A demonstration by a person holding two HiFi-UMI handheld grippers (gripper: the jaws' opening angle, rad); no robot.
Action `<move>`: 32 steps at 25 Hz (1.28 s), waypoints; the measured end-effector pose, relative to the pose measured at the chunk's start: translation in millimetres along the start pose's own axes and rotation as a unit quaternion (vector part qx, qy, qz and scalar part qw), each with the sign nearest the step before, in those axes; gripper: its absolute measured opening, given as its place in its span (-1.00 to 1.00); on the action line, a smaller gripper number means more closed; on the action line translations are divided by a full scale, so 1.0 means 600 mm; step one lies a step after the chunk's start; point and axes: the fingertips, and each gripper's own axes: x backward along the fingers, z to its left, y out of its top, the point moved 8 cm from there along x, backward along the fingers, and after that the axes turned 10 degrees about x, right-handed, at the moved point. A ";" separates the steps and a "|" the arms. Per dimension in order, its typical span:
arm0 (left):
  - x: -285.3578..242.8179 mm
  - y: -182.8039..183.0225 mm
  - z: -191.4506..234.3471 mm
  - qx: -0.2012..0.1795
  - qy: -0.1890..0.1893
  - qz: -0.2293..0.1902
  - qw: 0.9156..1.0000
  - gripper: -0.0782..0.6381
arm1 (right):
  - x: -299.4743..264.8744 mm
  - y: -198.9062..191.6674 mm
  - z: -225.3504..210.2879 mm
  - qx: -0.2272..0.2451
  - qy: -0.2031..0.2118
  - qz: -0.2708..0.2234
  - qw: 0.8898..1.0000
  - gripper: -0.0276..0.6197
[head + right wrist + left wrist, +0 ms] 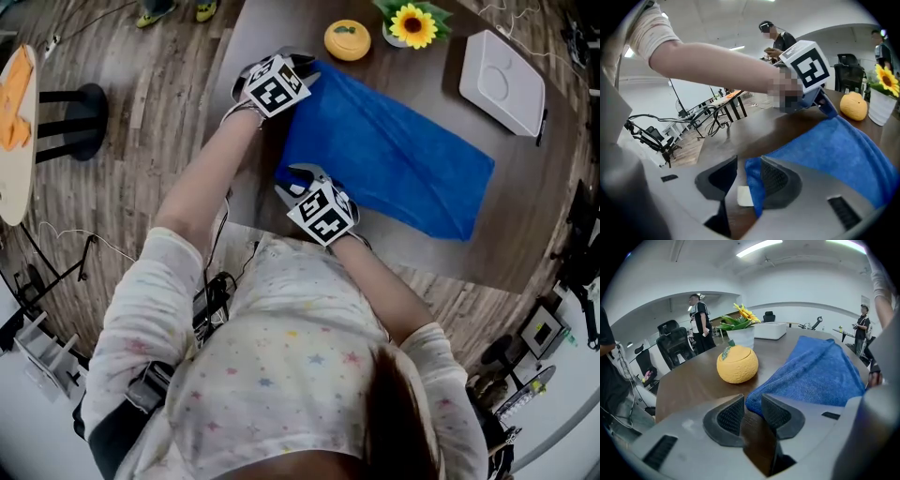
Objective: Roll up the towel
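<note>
A blue towel (394, 155) lies spread flat on the brown table (525, 225). My left gripper (302, 67) is at the towel's far left corner. In the left gripper view the jaws of the left gripper (752, 406) stand a little apart, with the towel (820, 371) corner at their tips; its pads do not press on it. My right gripper (298, 180) is at the near left corner. In the right gripper view the towel (834, 150) edge runs between the jaws of the right gripper (747, 171), against one pad, with a gap to the other.
Beyond the towel stand a yellow orange-shaped jar (348, 39) (737, 364), a potted sunflower (412, 25) (883, 93) and a white box (502, 82). The table's left edge runs close to both grippers. A black stool (80, 122) stands on the floor at left. People stand in the background.
</note>
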 end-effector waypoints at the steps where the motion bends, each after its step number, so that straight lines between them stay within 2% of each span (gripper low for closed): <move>1: 0.000 0.000 0.001 -0.001 0.000 0.004 1.000 -0.46 | -0.010 0.002 0.004 0.009 0.000 0.007 1.000 -0.44; 4: -0.004 0.005 0.003 -0.001 -0.007 0.007 1.000 -0.46 | -0.034 0.004 0.011 0.029 -0.005 0.028 0.999 -0.44; 7: -0.015 0.010 0.006 -0.013 -0.011 0.013 1.000 -0.44 | -0.040 0.006 0.009 0.026 -0.013 0.032 0.999 -0.49; 12: -0.026 0.012 0.010 -0.018 -0.020 0.020 0.999 -0.44 | -0.040 0.002 -0.001 0.016 -0.024 0.038 0.999 -0.82; 15: -0.025 0.012 0.005 -0.018 -0.042 0.025 0.999 -0.57 | -0.035 0.001 0.001 0.004 -0.014 0.033 0.999 -0.86; 17: -0.023 0.012 -0.001 -0.039 -0.049 0.038 0.997 -0.69 | -0.027 0.004 0.001 -0.023 -0.002 0.015 1.000 -0.87; 19: -0.020 0.015 -0.005 -0.054 -0.054 0.047 0.996 -0.70 | -0.015 0.008 0.000 -0.043 0.003 -0.006 0.999 -0.87; 23: 0.007 0.034 -0.005 -0.027 -0.065 0.027 0.997 -0.71 | 0.024 0.031 -0.004 -0.060 -0.003 -0.053 0.997 -0.87; 26: 0.030 0.048 -0.007 -0.008 -0.060 0.011 0.998 -0.71 | 0.053 0.048 -0.006 -0.068 -0.010 -0.095 0.993 -0.87; 29: 0.043 0.061 -0.013 -0.011 -0.054 0.010 0.998 -0.71 | 0.086 0.054 -0.008 -0.080 -0.016 -0.126 0.989 -0.87; 32: 0.059 0.084 -0.026 -0.031 -0.042 0.011 0.999 -0.71 | 0.127 0.063 -0.005 -0.096 -0.025 -0.161 0.982 -0.87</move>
